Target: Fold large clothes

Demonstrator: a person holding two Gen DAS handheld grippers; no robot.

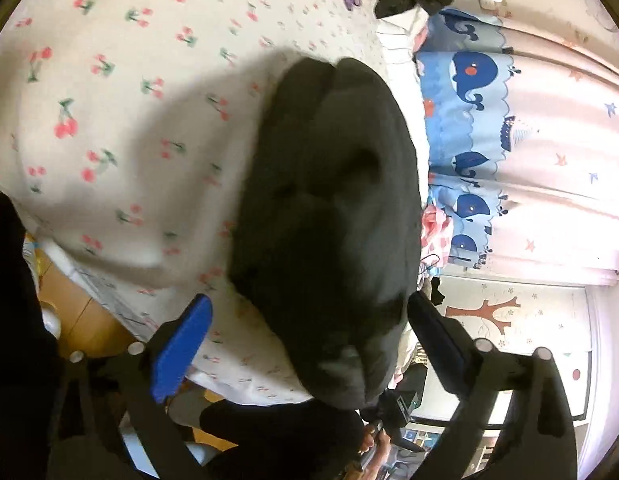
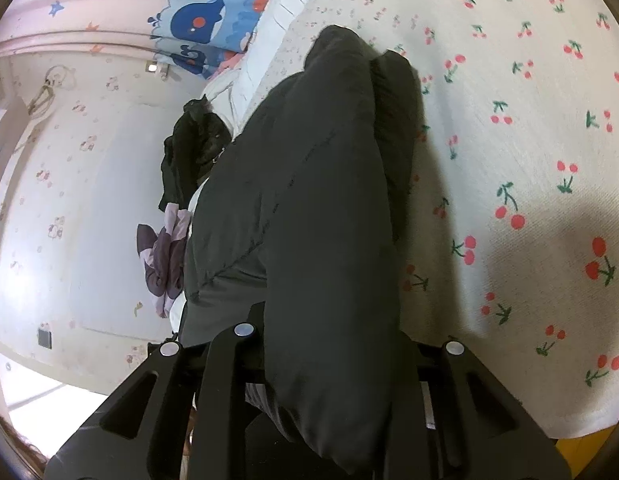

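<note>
Black coat (image 1: 325, 216) bunched on the cherry-print bed (image 1: 121, 120), near its edge.
Left gripper (image 1: 309, 344) tilts downward, jaws spread wide, pressing nothing; right gripper (image 2: 329, 344) angles down too, pinching the coat's fold.

A: Bright daylight here; the black padded garment (image 1: 329, 208) smears with motion blur, throwing soft shadow on the cherry-print white bedsheet (image 1: 109, 120).

B: Sharper from the right wrist. Fisheye bends both edges, and corners go dark.

Cherry-print bed (image 1: 121, 92) carries a folded black garment (image 1: 329, 208).
</note>
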